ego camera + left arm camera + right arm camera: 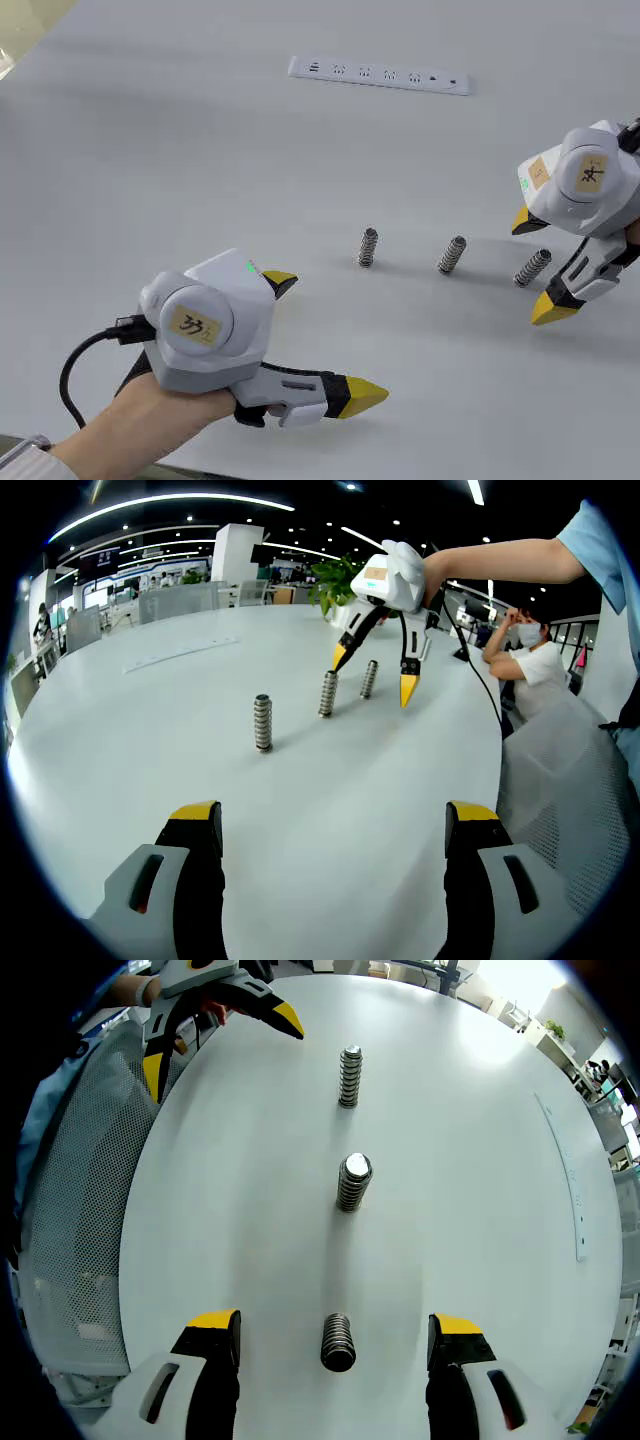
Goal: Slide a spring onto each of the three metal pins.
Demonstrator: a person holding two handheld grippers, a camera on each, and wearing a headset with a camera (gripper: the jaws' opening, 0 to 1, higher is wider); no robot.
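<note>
The left claw point(327, 338) hung low over the worktop point(200, 150), jaws apart and empty. Beyond it stood the left spring point(368, 247), the middle spring point(452, 254) and the right spring point(533, 267), each apparently holding a pin point(355, 1168) inside. The right claw point(536, 266) straddled the right spring, jaws apart, seemingly not touching it. These coils looked light, springy and easily tipped, so they were best pinched gently at mid-length.

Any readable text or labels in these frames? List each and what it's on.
"33", handwritten, uncertain: tan paper sticker on the white, yellow-tipped left gripper.
Two tan stickers on the right gripper: handwriting illegible.
White power strip: markings too small.
</note>
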